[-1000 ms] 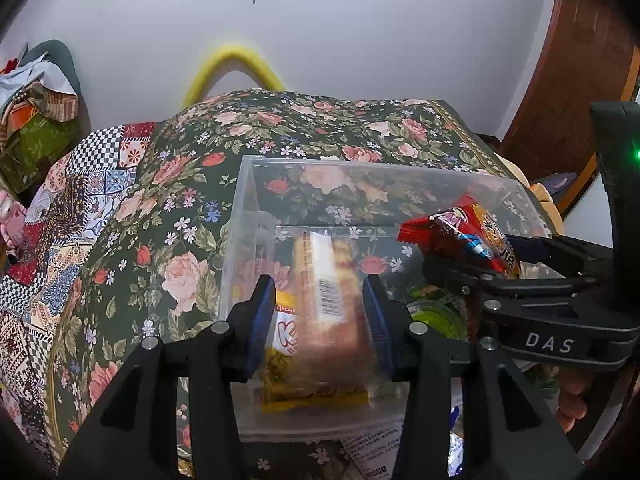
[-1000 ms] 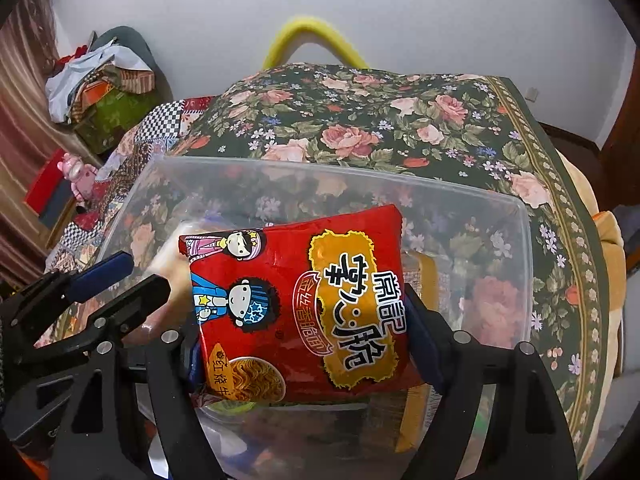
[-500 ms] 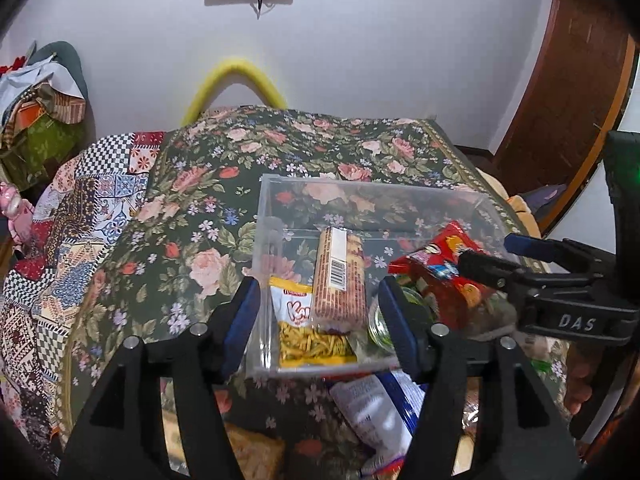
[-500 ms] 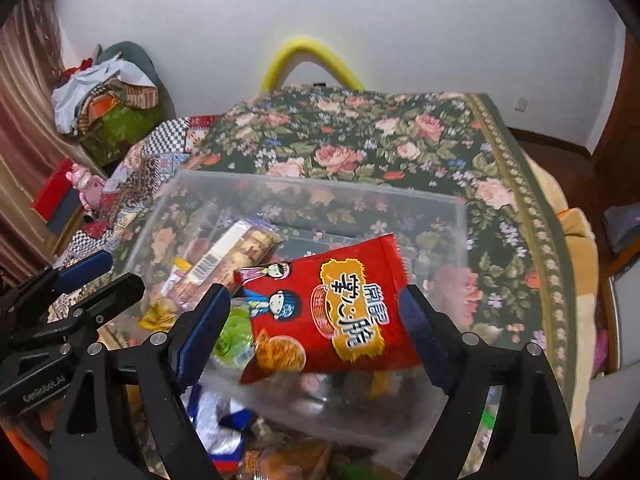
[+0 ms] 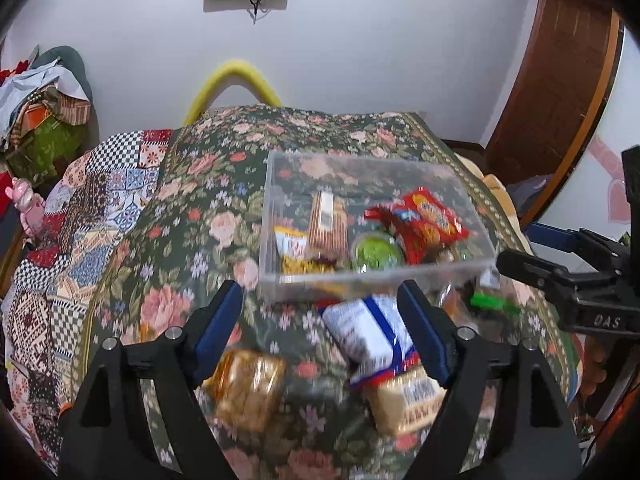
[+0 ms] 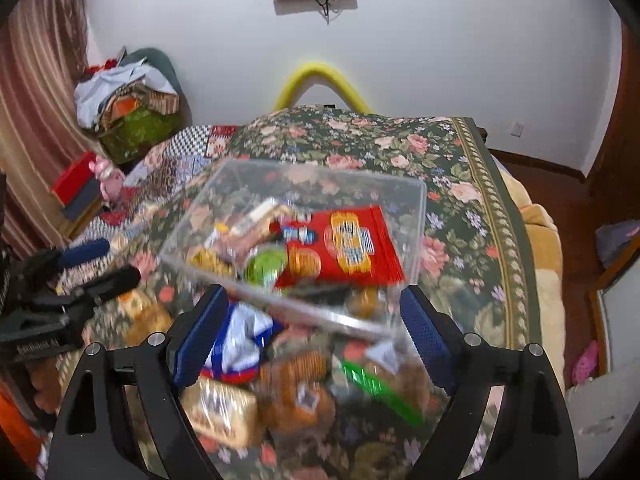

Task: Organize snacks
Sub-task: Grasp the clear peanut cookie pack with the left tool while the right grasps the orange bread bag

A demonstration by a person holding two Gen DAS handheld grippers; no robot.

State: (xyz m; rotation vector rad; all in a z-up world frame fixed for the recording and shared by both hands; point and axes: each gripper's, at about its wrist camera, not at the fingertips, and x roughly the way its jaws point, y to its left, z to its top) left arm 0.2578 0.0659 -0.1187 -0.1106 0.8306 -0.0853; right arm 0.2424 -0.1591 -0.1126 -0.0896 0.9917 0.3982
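Both pulled back, empty: left gripper point(image 5: 320, 332) jaws opening, right gripper point(image 6: 314, 330) wide, nothing btwn. Loose pkts point(image 5: 366, 330) on bedspread point(image 5: 180, 216) just below. Beyond, clear bin point(image 5: 276, 216) now w/ biscuit pack point(image 5: 326, 220) + red noodle bag point(image 6: 348, 244), both dropped in. More to sort.

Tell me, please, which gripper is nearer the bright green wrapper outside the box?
Right. The green wrapper lies below the right gripper, between its open fingers; the left gripper, jaws opening and empty, is off to its side.
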